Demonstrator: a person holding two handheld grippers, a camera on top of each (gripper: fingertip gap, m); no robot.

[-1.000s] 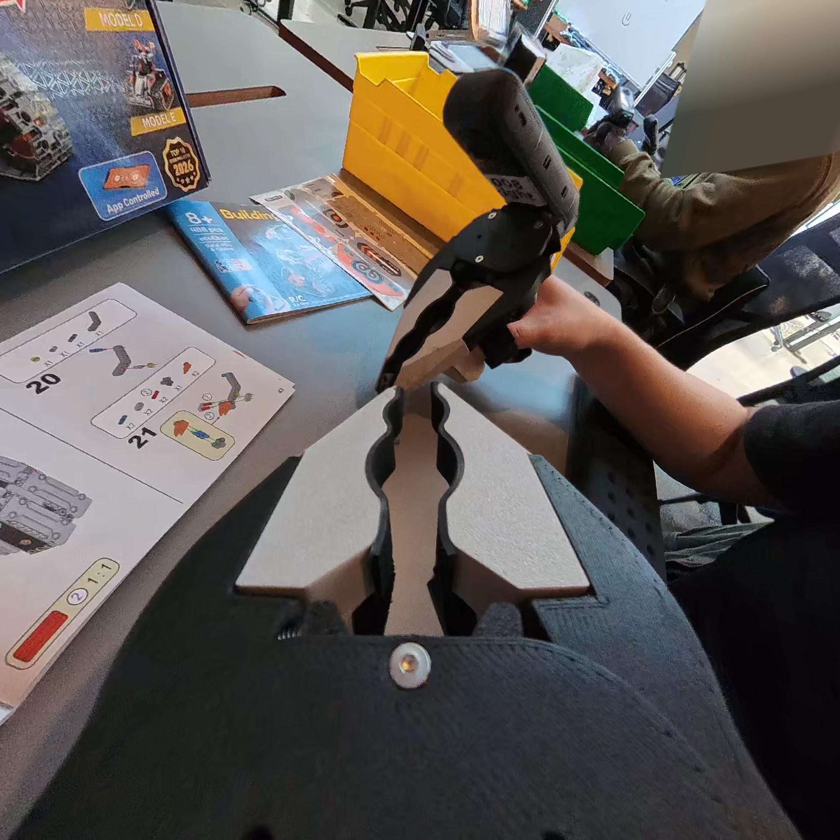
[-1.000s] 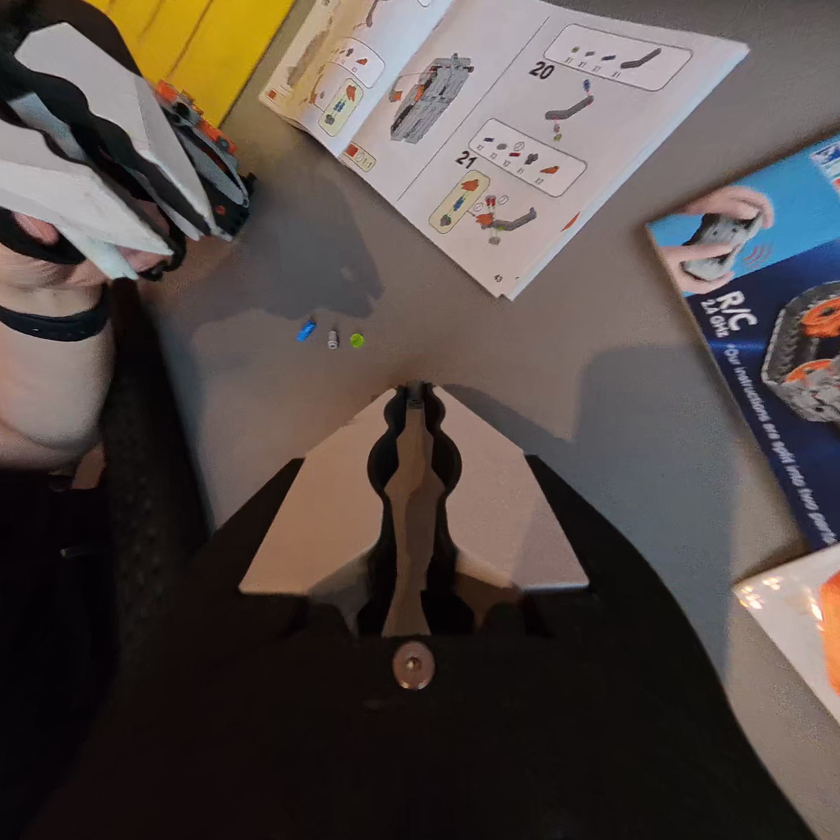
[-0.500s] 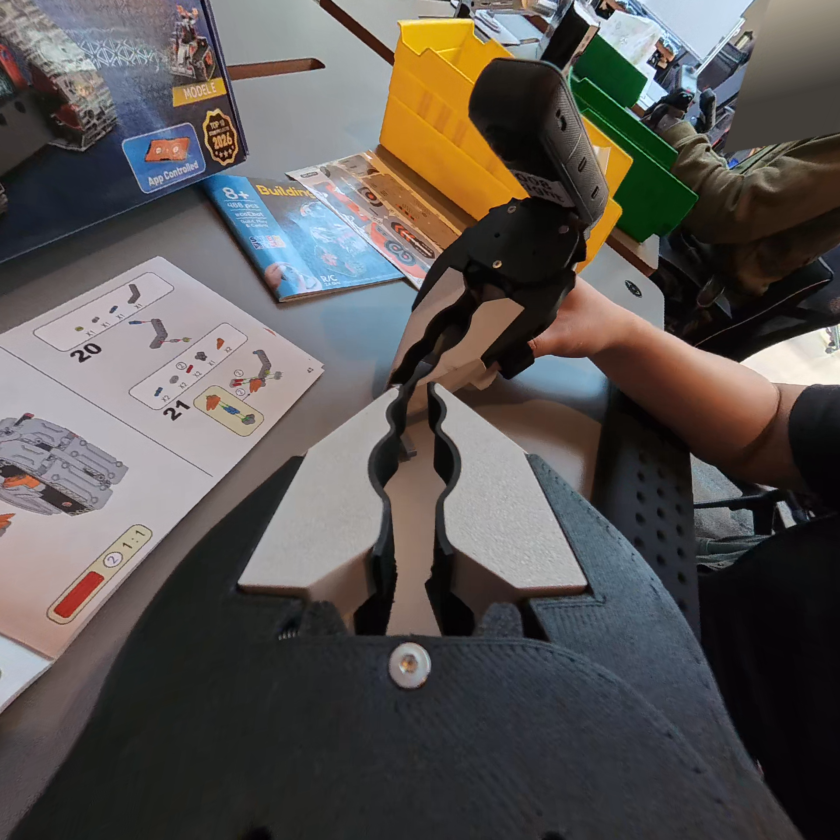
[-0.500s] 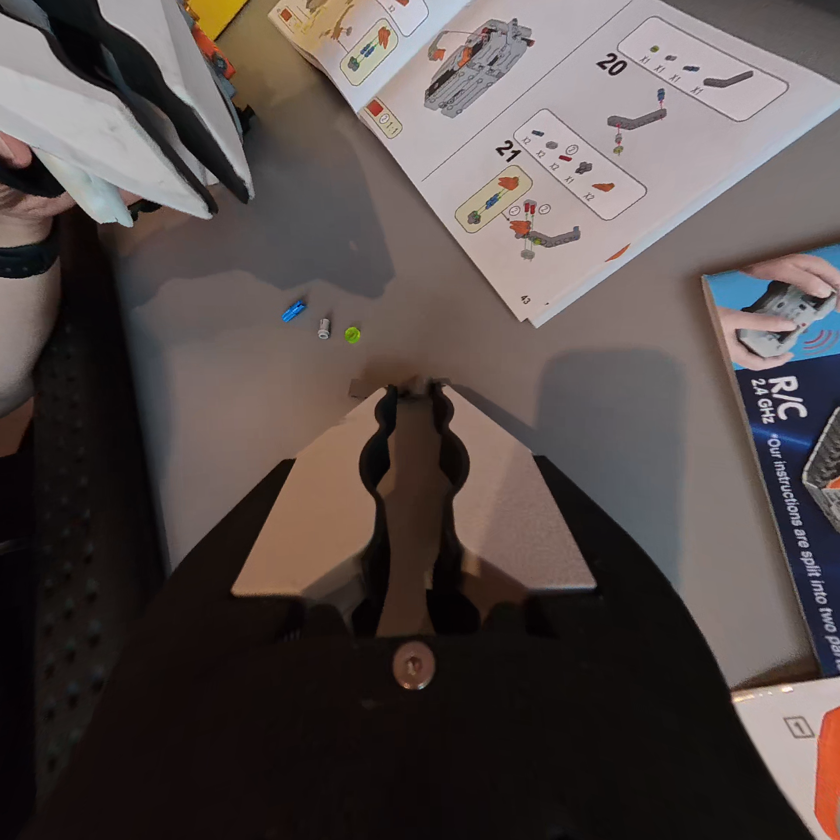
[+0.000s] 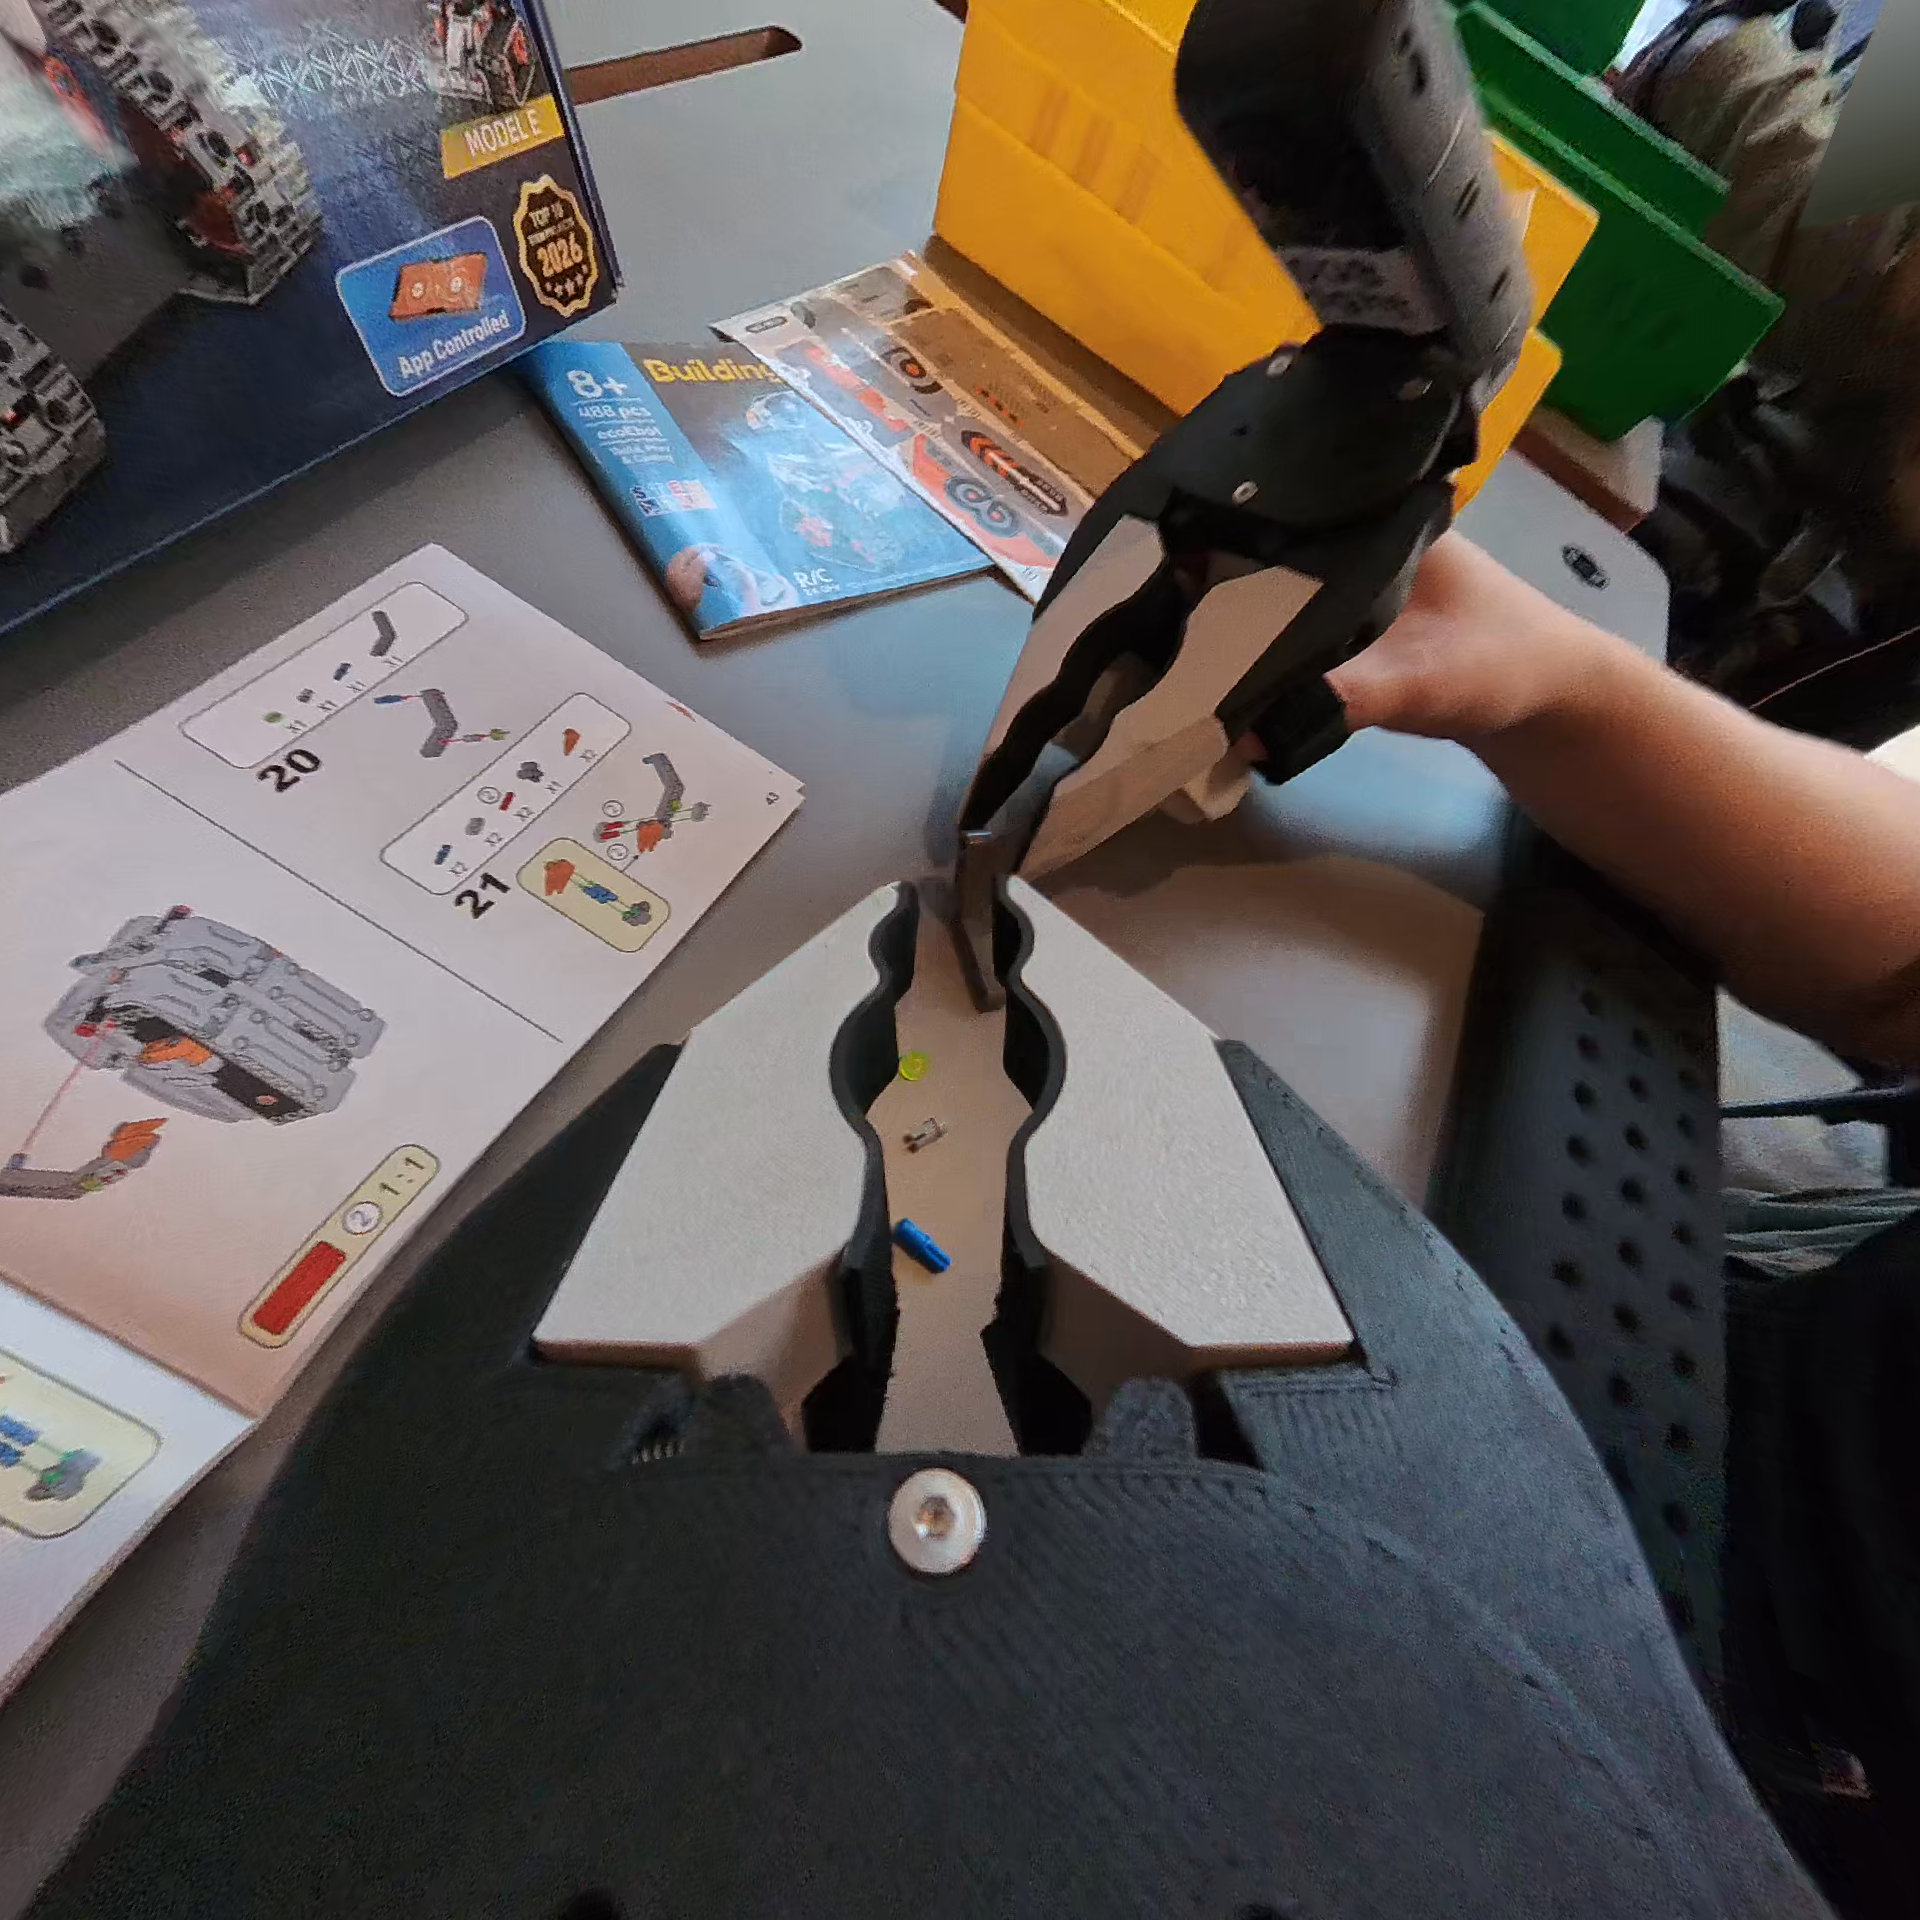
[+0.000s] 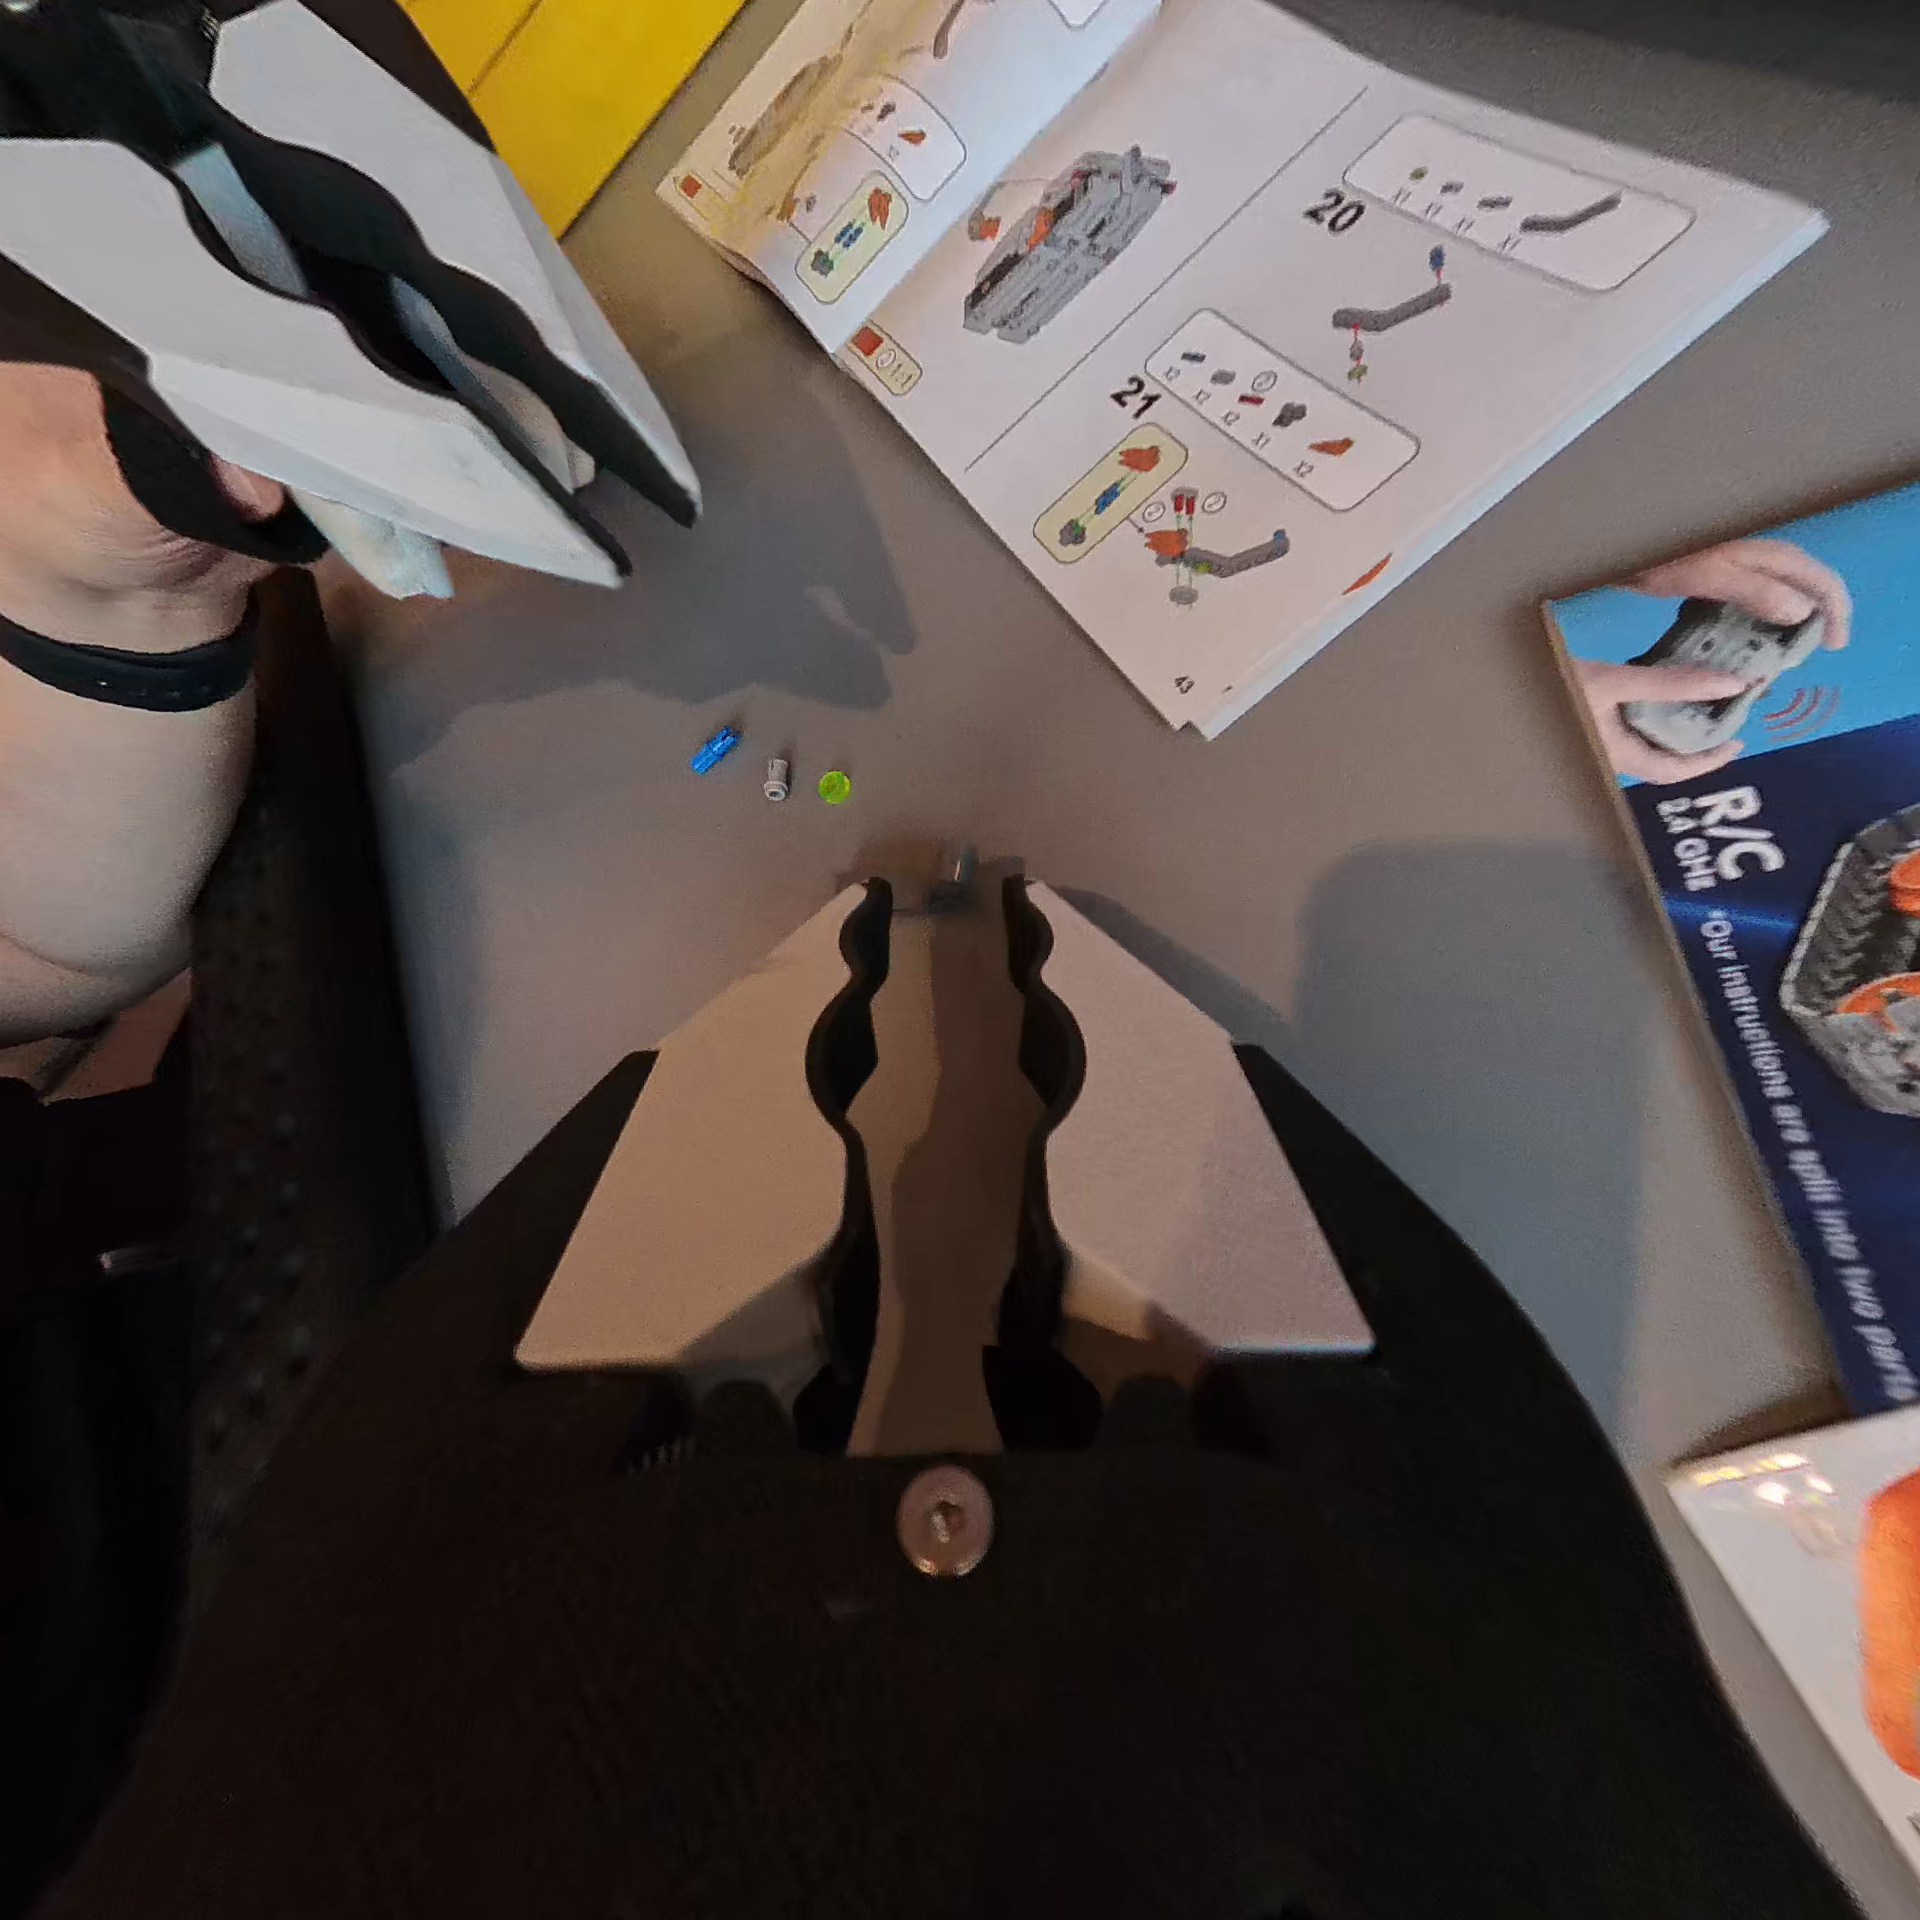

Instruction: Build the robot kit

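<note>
My right gripper (image 6: 943, 883) is open, tips low over the grey table (image 6: 1143, 935). A small dark grey beam (image 6: 954, 871) stands between its pads with a gap on each side. In the left wrist view that beam (image 5: 977, 935) stands upright at the right gripper's tips (image 5: 1006, 847). My left gripper (image 5: 956, 888) is open and empty, held above the table. Through its gap I see a green stud (image 5: 912, 1066), a grey pin (image 5: 923, 1135) and a blue pin (image 5: 921, 1244). In the right wrist view the left gripper (image 6: 655, 540) hangs at the upper left, above these parts.
An open instruction booklet (image 5: 395, 831) lies left of the grippers, with a blue booklet (image 5: 748, 488) and a sticker sheet (image 5: 935, 395) behind. A toy box (image 5: 260, 260) stands far left. Yellow (image 5: 1091, 208) and green (image 5: 1621, 260) bins stand at the back. A person's arm (image 5: 1662, 779) crosses the right. The grippers' ends are close to 8 cm from one another. Both grippers' tips are roughly 8 cm from the grey pin (image 5: 923, 1135). My right wrist view (image 6: 783, 785) looks at it from another angle.
My right gripper's jaws have spread from shut on the small grey beam to open around it. My left gripper has shifted so the loose small parts now show through its gap.
</note>
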